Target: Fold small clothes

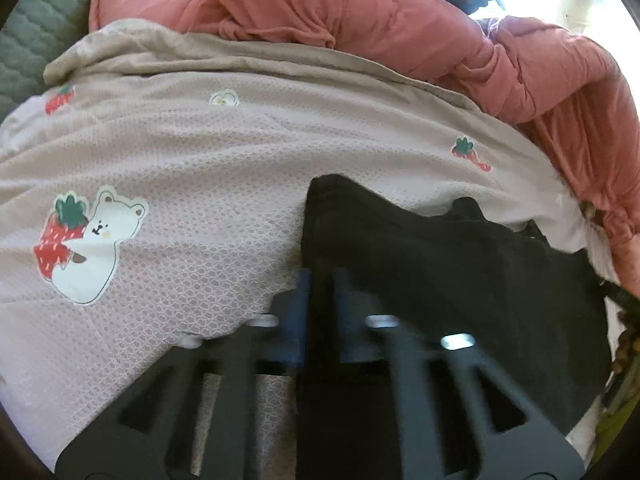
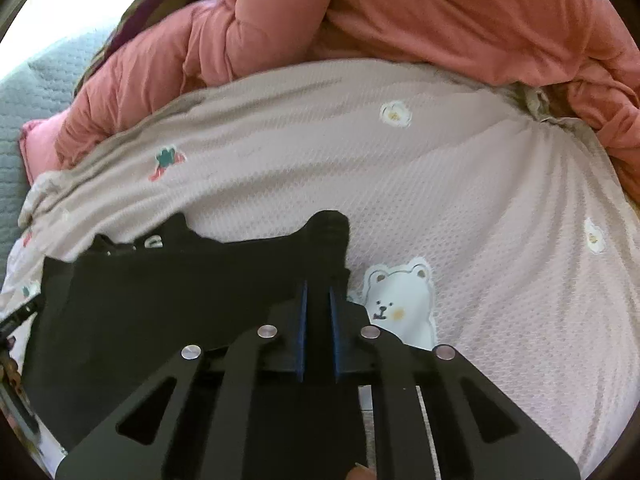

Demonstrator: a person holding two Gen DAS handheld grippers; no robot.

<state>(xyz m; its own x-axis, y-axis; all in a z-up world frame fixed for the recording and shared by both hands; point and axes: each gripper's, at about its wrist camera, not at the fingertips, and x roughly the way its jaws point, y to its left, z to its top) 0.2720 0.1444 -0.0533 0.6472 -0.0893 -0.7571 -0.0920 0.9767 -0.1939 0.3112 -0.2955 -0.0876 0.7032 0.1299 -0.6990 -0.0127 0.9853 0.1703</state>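
Observation:
A small black garment (image 1: 440, 264) lies on a pale pink bed sheet printed with bears and strawberries. In the left wrist view my left gripper (image 1: 320, 280) is shut on the garment's left edge, with black cloth pinched between the blue pads. In the right wrist view the same black garment (image 2: 180, 292) spreads to the left, and my right gripper (image 2: 318, 292) is shut on its right edge, just below a ribbed corner (image 2: 328, 228). The garment is stretched between the two grippers. Its lower part is hidden behind the gripper bodies.
A crumpled salmon-pink duvet (image 1: 360, 20) is bunched along the far side of the sheet (image 1: 200, 152); it also shows in the right wrist view (image 2: 460, 12). A grey quilted surface (image 1: 36, 32) lies at the far left. A printed bear (image 2: 400, 300) sits beside my right gripper.

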